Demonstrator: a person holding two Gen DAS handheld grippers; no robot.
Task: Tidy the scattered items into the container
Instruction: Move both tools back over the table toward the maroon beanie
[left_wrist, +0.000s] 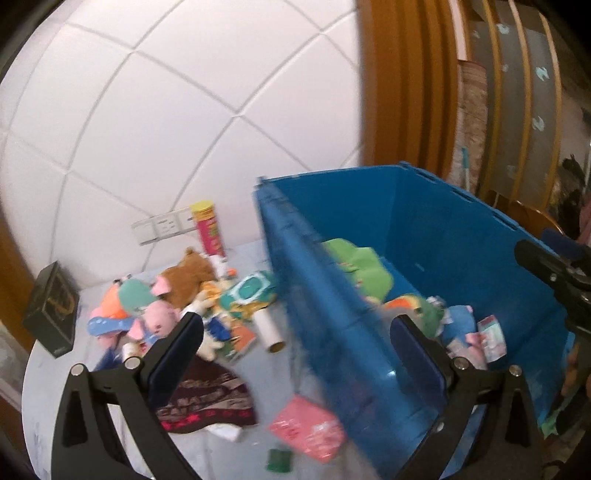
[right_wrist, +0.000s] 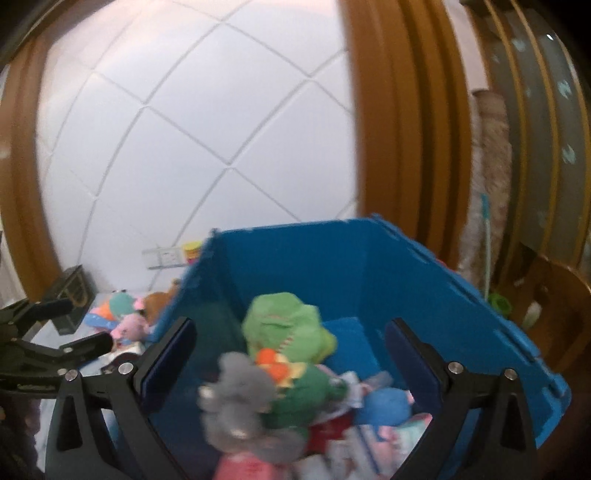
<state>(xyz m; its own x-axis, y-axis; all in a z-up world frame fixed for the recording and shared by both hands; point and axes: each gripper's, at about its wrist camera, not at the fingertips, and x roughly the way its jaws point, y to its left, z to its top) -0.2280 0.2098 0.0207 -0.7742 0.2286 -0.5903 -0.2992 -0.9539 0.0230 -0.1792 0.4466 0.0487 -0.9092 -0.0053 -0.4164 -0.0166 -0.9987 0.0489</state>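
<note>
The blue bin (left_wrist: 461, 236) stands at the right of the table and holds several plush toys and packets. My left gripper (left_wrist: 295, 328) is open and empty, its fingers straddling the bin's near wall. Left of the bin lie a brown teddy bear (left_wrist: 188, 277), a pink plush (left_wrist: 159, 317), a cardboard tube (left_wrist: 269, 328), a pink packet (left_wrist: 306, 432) and a dark red cloth (left_wrist: 207, 398). My right gripper (right_wrist: 291, 332) hangs open over the bin (right_wrist: 443, 295). A blurred grey plush (right_wrist: 240, 398) sits below and between its fingers, untouched by the pads, beside a green plush (right_wrist: 284, 325).
A chips can (left_wrist: 208, 229) stands by the white quilted wall, and a black box (left_wrist: 51, 306) sits at the table's far left. Brown wooden framing (left_wrist: 406, 92) rises behind the bin. The left gripper (right_wrist: 88, 323) shows at the left of the right wrist view.
</note>
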